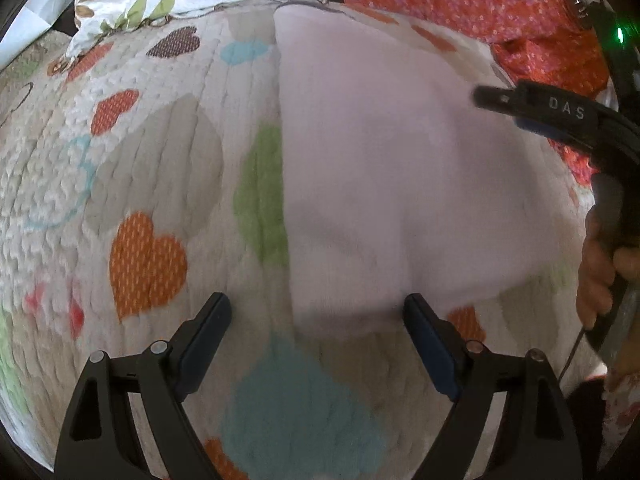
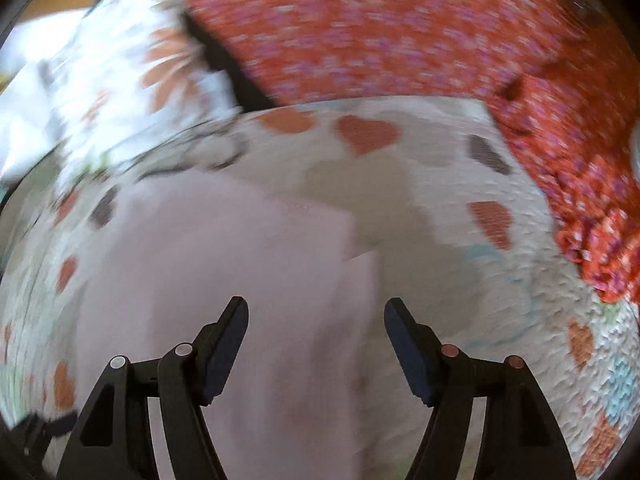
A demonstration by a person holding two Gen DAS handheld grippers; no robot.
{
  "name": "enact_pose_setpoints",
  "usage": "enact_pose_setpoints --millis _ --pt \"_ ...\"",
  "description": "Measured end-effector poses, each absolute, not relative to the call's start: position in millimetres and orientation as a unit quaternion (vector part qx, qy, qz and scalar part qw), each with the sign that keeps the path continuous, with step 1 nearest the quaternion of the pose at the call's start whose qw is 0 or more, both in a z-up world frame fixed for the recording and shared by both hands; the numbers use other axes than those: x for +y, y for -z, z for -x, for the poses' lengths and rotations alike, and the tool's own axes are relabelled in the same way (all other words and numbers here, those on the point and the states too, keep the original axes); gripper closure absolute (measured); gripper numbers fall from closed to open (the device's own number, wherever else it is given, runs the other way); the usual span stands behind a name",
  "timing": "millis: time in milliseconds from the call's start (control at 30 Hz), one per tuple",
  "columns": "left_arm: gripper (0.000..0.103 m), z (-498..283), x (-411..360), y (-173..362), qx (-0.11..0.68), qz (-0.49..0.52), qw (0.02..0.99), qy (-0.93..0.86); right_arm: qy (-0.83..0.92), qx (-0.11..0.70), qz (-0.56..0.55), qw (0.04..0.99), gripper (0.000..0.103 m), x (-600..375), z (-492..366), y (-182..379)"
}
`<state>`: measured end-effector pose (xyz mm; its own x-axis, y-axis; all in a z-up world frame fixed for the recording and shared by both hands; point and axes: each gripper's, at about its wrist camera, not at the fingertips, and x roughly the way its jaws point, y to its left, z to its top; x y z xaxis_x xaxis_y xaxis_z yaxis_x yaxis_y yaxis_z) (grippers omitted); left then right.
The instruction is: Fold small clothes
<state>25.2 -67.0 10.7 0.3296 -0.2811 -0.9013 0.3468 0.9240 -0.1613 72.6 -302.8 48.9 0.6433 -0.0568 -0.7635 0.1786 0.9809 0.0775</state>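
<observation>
Left gripper gapes empty over the pale cloth's near edge; right gripper, blurred, seemingly likewise.

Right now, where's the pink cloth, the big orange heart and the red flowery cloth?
pink cloth (image 1: 400, 184): left wrist view, its flat middle.
big orange heart (image 1: 146, 262): left wrist view, heart's centre on the quilt.
red flowery cloth (image 2: 380, 28): right wrist view, its broad top part.

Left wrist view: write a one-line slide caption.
Open left claw poised over the near edge of a pale pink garment lying on a heart-patterned quilt, right claw at the far side.
</observation>
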Motion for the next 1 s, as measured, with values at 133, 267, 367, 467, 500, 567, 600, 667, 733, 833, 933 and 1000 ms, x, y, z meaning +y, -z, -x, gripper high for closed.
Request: enact_pose_setpoints --millis 133,267,367,467,500,567,600,667,733,833,933,1000 --pt "0.016 3.0 -64.0 -10.9 0.524 -0.081 0.826 0.192 0.015 0.424 -0.046 0.905 0.028 -254.8 -60.9 -46.5" --pt "0.016 12.4 -34.6 -23.9 0.512 -0.036 0.834 0.205 -0.031 0.421 -0.026 0.906 0.028 -217.5 -45.8 -44.6" --pt "0.016 4.5 -6.4 -33.7 0.5 0.001 0.849 0.17 -0.051 0.412 0.002 0.91 0.028 -193.6 -33.8 -38.8" --pt "0.016 -2.1 13.5 -41.4 0.487 0.022 0.862 0.136 -0.044 0.424 0.041 0.903 0.028 -171.5 -24.5 -20.3" --pt "0.016 -2.6 18.3 -46.8 0.476 0.028 0.87 0.124 -0.028 0.424 0.06 0.903 0.028 -164.6 -18.6 -13.1" --pt "0.016 -1.2 19.5 -55.0 0.456 0.028 0.883 0.112 -0.012 0.423 0.076 0.903 0.028 -159.0 -5.6 -7.7" --pt "0.016 1.8 19.4 -59.6 0.444 0.024 0.889 0.105 -0.014 0.43 0.074 0.9 0.028 -160.7 -1.8 -6.5" --pt "0.016 8.9 13.6 -70.5 0.413 0.004 0.907 0.087 -0.024 0.443 0.06 0.894 0.028 -168.2 6.3 -6.1" --pt "0.015 20.6 6.7 -84.7 0.365 -0.021 0.928 0.068 -0.035 0.461 0.036 0.886 0.028 -182.0 13.5 -10.5" --pt "0.005 44.1 -3.3 -109.7 0.263 -0.046 0.963 0.042 -0.024 0.457 0.01 0.889 0.027 -200.1 29.5 -28.5" --pt "0.0 73.1 -13.3 -137.0 0.175 -0.041 0.983 0.04 -0.015 0.438 -0.025 0.899 0.027 -223.8 45.7 -55.5" --pt "0.0 80.1 -15.4 -150.1 0.148 -0.014 0.987 0.057 -0.008 0.424 -0.045 0.904 0.024 -240.3 53.9 -72.3"
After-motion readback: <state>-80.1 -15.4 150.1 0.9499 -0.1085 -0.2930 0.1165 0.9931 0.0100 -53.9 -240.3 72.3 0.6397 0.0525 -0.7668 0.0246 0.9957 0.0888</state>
